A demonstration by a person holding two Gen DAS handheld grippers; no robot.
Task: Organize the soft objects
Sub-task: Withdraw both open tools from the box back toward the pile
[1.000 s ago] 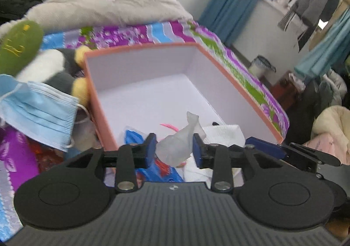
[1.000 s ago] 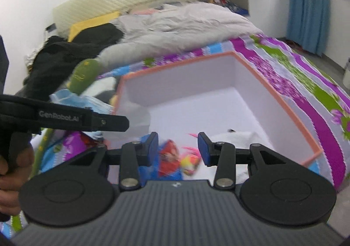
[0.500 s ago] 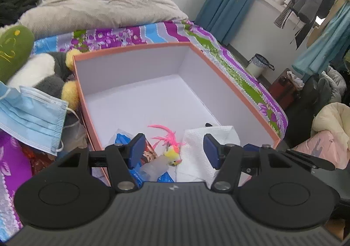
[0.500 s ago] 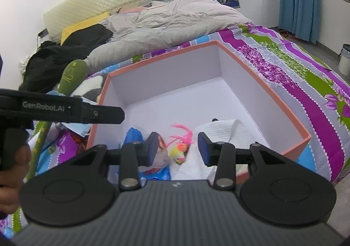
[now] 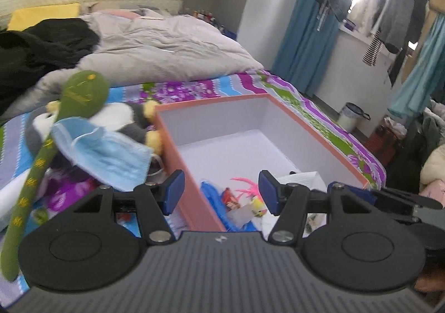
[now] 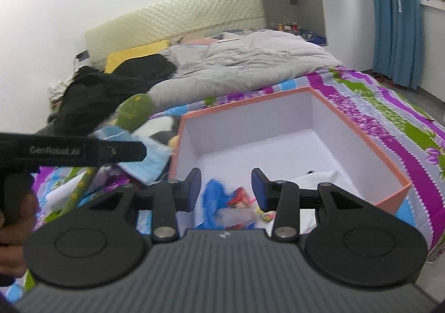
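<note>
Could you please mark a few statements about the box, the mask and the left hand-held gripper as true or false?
1. The orange-walled cardboard box holds a pink-feathered toy. True.
2. The light blue pleated face mask lies inside that box. False: it lies outside, beside the box's wall.
3. The left hand-held gripper clamps a white towel. False: its jaws are apart, holding nothing.
4. A long green plush lies outside the box. True.

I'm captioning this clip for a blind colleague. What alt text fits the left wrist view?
The open left gripper hovers empty over the near edge of an orange box on a bed, with small toys and a white cloth inside. Left of the box lie a blue face mask, a plush penguin and a green plush snake.
</note>
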